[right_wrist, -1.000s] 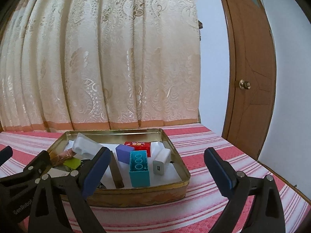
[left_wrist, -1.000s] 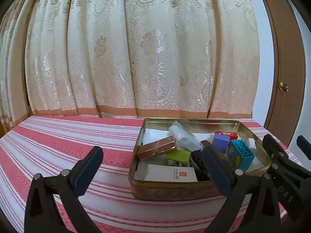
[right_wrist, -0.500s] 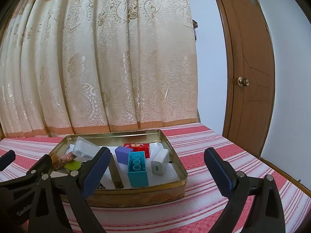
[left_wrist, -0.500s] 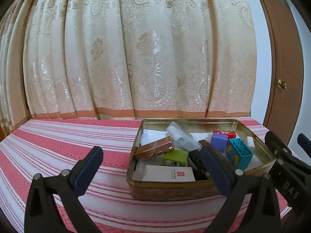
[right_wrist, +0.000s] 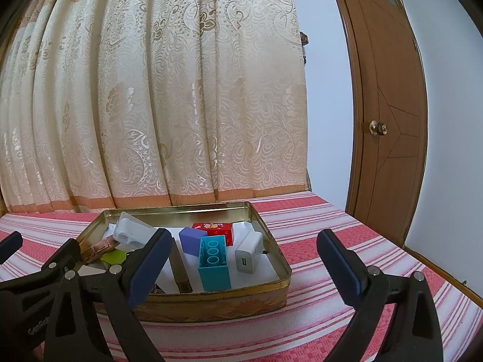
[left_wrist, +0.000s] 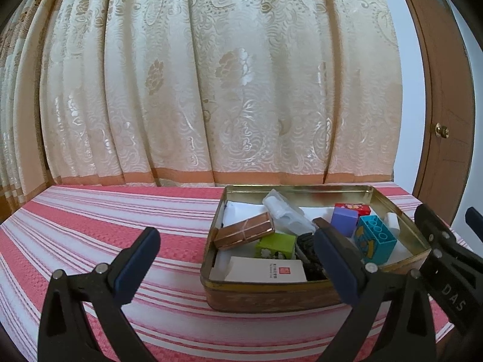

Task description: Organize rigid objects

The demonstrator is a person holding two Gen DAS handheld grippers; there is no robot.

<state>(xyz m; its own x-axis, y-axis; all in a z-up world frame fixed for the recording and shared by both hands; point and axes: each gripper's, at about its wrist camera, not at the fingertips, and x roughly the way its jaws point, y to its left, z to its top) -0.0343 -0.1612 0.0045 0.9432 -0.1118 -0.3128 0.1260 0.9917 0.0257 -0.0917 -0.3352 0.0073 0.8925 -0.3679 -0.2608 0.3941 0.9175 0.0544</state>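
The left gripper's right finger hides part of the black thing in the tin.

Home: brocade curtain, wooden door.

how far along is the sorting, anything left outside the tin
Looks done: the tin holds the teal brick, purple block, white charger, copper case and white card box. In hand: nothing; the left gripper and right gripper are both open and empty. Left: no loose item shows on the striped cloth, though parts of it are out of view.
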